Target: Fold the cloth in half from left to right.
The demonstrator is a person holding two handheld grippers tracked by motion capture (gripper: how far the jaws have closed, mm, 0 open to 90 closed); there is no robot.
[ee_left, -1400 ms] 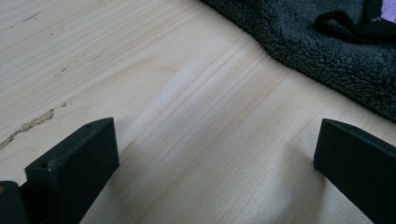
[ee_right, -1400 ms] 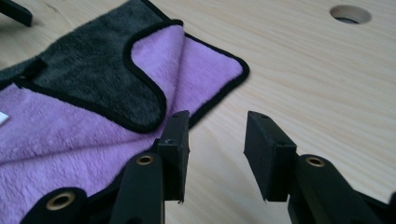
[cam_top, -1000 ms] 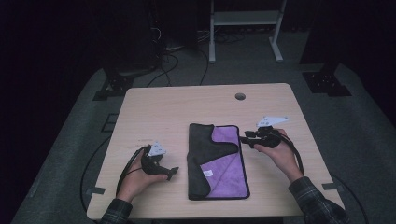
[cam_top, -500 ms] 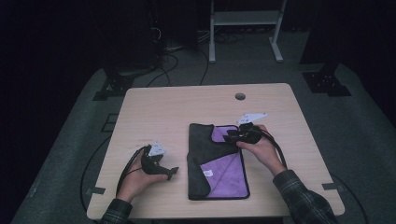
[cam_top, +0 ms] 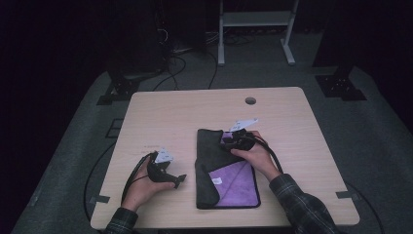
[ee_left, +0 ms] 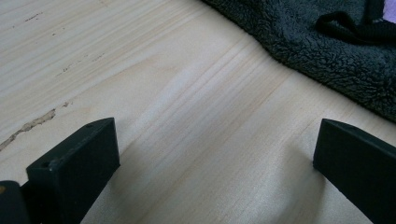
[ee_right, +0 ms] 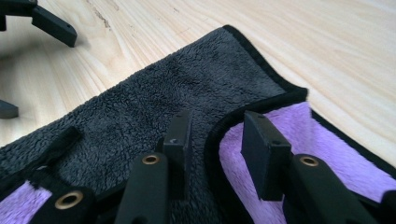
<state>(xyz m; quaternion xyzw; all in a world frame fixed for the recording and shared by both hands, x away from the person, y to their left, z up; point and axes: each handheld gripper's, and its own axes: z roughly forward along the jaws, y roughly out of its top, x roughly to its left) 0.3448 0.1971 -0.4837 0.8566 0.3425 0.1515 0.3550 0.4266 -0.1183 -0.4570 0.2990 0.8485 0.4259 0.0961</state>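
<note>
A folded cloth (cam_top: 221, 183), dark grey outside and purple inside, lies on the wooden table (cam_top: 185, 112) in front of the person. Its grey flap (ee_right: 154, 93) is folded over the purple face (ee_right: 327, 144), with a black hem between them. My right gripper (cam_top: 230, 141) hangs low over the cloth's far end. In the right gripper view its jaws (ee_right: 218, 128) stand apart on either side of that hem without pinching it. My left gripper (cam_top: 176, 180) rests on bare wood just left of the cloth, jaws (ee_left: 217, 140) wide open and empty, with the cloth's grey edge (ee_left: 327, 51) ahead of them.
A round cable hole (cam_top: 250, 101) sits near the table's far edge. Bare wood surrounds the cloth on all sides. Beyond the table are a white metal frame (cam_top: 253, 19), dark stands and cables on the grey floor. The left gripper (ee_right: 32, 65) also shows far off in the right gripper view.
My right hand has moved left from the table beside the cloth to over the cloth's far end. The left hand and the cloth have stayed put.
</note>
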